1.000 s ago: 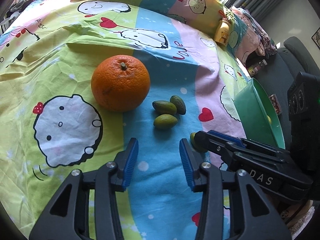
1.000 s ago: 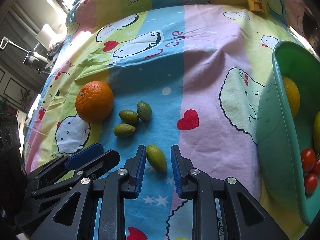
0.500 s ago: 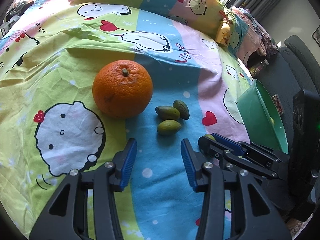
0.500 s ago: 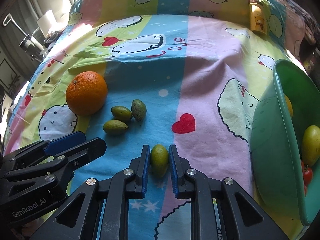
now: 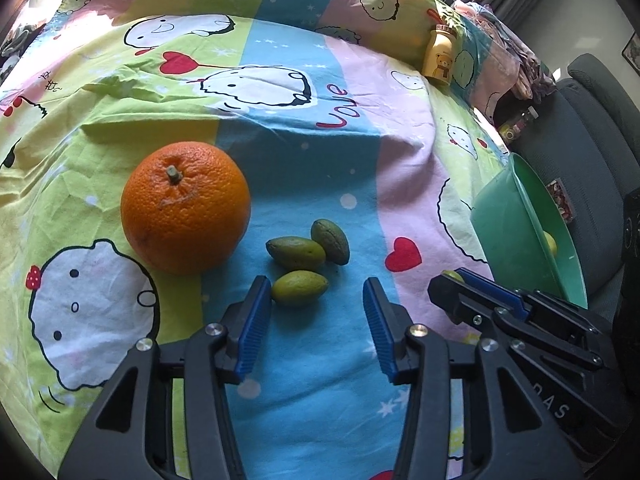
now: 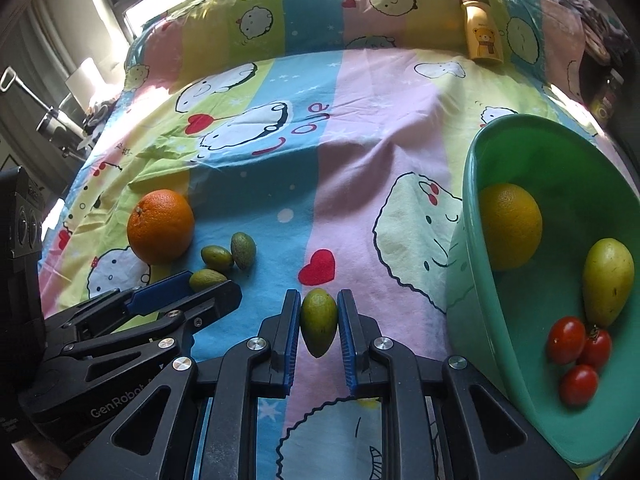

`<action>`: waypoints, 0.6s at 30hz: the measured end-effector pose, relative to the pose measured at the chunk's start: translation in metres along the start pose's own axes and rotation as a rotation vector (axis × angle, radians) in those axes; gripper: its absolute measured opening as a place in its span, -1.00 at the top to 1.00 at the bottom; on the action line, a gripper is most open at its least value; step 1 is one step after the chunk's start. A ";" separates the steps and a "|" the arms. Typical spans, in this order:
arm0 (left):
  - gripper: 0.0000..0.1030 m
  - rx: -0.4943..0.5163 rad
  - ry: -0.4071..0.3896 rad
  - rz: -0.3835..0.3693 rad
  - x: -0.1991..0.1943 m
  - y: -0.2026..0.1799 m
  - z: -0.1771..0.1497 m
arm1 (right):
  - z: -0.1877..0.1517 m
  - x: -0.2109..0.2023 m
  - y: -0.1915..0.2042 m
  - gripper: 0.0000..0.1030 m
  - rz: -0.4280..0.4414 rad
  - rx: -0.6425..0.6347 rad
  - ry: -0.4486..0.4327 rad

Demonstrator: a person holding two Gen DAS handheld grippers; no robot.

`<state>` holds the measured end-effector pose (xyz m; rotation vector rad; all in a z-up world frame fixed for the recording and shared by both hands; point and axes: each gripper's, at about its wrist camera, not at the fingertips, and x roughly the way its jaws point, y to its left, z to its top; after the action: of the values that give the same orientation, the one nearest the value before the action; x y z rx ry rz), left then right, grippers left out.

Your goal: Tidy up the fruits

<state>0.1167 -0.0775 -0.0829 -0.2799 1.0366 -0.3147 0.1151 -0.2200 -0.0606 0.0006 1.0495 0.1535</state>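
The right gripper (image 6: 319,322) is clamping 1 green olive (image 6: 318,320), its long axis running along the fingers, narrow end pointing toward the camera; the left gripper (image 5: 316,312) is standing partly open, holding nothing.

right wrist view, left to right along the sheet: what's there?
Left hand-held gripper → orange → three green fruits → green fruit in right hand-held gripper → green bowl
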 end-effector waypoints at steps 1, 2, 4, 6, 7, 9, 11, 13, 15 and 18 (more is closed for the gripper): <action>0.29 -0.010 -0.003 0.003 0.000 0.001 0.000 | 0.000 -0.001 0.000 0.61 0.000 0.001 -0.002; 0.40 -0.017 -0.003 0.013 0.001 0.002 0.001 | 0.000 -0.002 0.000 0.61 0.001 0.002 -0.004; 0.52 -0.029 -0.008 0.020 0.001 0.004 0.001 | 0.000 -0.003 0.000 0.61 0.006 0.004 -0.010; 0.51 -0.034 -0.010 0.019 0.000 0.004 0.001 | -0.001 -0.003 0.000 0.61 0.010 0.009 -0.010; 0.51 -0.033 -0.011 0.021 0.000 0.004 0.001 | -0.001 -0.003 0.000 0.61 0.010 0.011 -0.009; 0.52 -0.038 -0.009 0.020 -0.001 0.005 0.000 | -0.002 -0.002 -0.001 0.61 0.013 0.016 -0.006; 0.55 -0.038 -0.005 0.009 -0.002 0.004 -0.001 | -0.002 -0.002 -0.002 0.61 0.014 0.020 -0.006; 0.58 -0.018 -0.012 0.014 -0.005 0.000 -0.003 | -0.002 -0.003 -0.003 0.61 0.015 0.023 -0.010; 0.59 -0.003 -0.026 0.012 -0.010 -0.005 -0.005 | -0.002 -0.006 -0.003 0.61 0.019 0.024 -0.016; 0.59 0.006 -0.052 -0.017 -0.019 -0.011 -0.006 | -0.002 -0.011 -0.005 0.61 0.028 0.027 -0.027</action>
<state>0.1015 -0.0814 -0.0667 -0.2899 0.9819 -0.3244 0.1087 -0.2260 -0.0526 0.0412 1.0249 0.1642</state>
